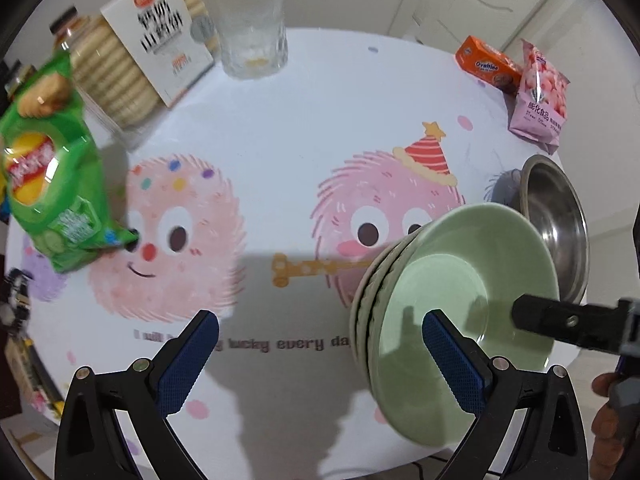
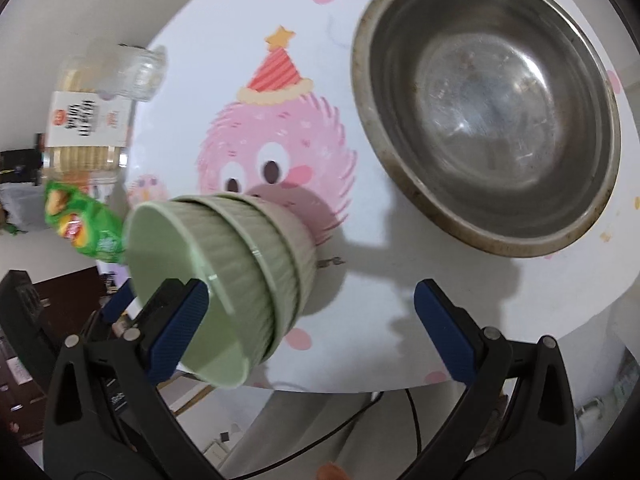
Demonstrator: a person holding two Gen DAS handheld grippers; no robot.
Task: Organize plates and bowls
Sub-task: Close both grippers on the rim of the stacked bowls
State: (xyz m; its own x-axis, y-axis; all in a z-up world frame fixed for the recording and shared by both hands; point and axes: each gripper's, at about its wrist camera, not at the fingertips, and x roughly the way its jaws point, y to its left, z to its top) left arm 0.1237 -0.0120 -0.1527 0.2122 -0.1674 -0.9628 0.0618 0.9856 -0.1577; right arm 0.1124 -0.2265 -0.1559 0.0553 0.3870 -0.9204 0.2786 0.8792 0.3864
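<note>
Cartoon-print counter with snacks at its far edge and a steel bowl near the tilted stack of green bowls

Both grippers, left gripper and right gripper, stand spread wide, gripping nothing; the stack tips on its side near the counter's edge, touching their fingers, and could roll off or slide apart if nudged

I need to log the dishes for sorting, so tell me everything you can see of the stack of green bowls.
The stack of green bowls looks like glazed ceramic, pale sage green, glossy and smooth inside, ribbed outside. About three bowls are nested, rims offset. The stack is tipped on its side near the table's edge, mouth facing away from the steel bowl. Both grippers are open: one finger of the left gripper and one of the right gripper overlap the mouth; contact is unclear.
</note>
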